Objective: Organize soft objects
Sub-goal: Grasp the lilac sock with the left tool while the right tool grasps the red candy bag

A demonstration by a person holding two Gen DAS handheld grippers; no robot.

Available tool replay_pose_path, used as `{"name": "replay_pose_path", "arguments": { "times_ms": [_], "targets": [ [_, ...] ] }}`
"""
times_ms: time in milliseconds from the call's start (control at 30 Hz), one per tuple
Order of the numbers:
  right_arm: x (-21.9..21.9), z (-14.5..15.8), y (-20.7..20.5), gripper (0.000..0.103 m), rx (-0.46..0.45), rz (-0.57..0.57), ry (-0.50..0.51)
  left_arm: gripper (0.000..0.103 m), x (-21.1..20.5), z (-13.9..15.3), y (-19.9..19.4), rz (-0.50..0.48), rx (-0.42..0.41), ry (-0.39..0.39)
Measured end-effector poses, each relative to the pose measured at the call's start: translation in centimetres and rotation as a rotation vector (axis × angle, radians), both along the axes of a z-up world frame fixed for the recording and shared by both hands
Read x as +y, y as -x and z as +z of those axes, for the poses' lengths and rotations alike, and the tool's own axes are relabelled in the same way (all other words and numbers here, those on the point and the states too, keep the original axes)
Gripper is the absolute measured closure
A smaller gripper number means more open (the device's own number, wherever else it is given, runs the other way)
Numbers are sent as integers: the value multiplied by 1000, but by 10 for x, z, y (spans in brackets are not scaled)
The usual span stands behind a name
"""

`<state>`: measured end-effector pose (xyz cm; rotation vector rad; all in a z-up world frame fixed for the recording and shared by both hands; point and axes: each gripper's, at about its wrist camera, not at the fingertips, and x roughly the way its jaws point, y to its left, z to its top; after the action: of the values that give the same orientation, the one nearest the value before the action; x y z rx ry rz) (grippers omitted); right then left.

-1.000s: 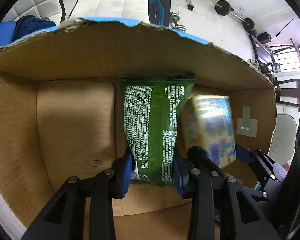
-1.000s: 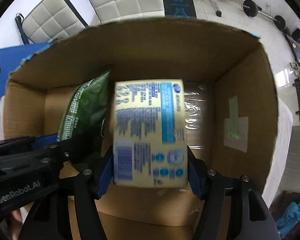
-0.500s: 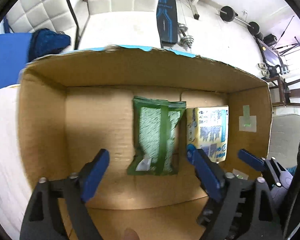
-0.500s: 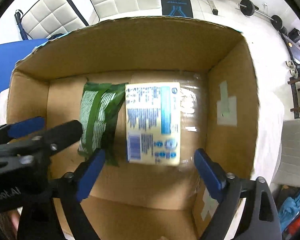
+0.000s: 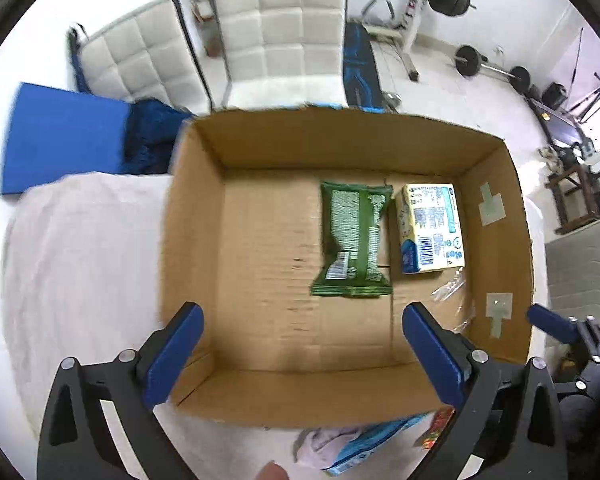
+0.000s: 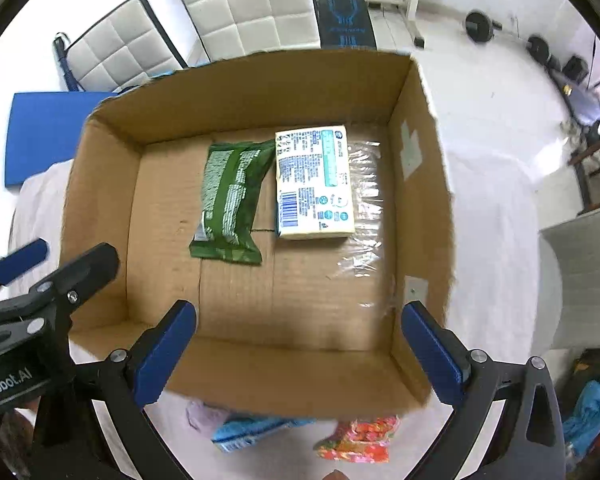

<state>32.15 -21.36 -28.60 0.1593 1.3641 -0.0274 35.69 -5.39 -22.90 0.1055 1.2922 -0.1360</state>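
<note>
An open cardboard box (image 5: 188, 240) (image 6: 420, 184) stands on a white-covered surface. On its floor lie a green packet (image 5: 352, 240) (image 6: 230, 204) and, to its right, a pale yellow and blue pack (image 5: 430, 228) (image 6: 314, 184). My left gripper (image 5: 300, 354) is open and empty, above the box's near wall. My right gripper (image 6: 298, 354) is open and empty, also above the near wall. The left gripper shows at the left of the right wrist view (image 6: 52, 276); the right gripper's finger shows at the right of the left wrist view (image 5: 548, 322).
Before the box's near wall lie a light blue pack (image 6: 248, 432) (image 5: 364, 448), a pink cloth (image 6: 202, 416) and a red-orange packet (image 6: 360, 438). Behind the box are white padded chairs (image 5: 284, 36), a blue mat (image 5: 64, 136) and gym weights (image 5: 492, 68).
Both grippers opened, letting go of the green packet and the yellow pack, which now lie on the box floor. Both grippers then rose and pulled back above the near wall.
</note>
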Motion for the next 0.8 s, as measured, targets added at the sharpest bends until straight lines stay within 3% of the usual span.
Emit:
{"name": "replay_pose_path", "arguments": {
  "times_ms": [367,567,800],
  "targets": [
    [13,75,56,0,-111,12,47,1,27,66,62,55,-123,30],
    [23,104,94,0,-153,-35,30,1,29,93,95,-25,-169,40],
    [19,106,130,0,-118,-71,-53,1,30,105,124,-105,-169,46]
  ]
}}
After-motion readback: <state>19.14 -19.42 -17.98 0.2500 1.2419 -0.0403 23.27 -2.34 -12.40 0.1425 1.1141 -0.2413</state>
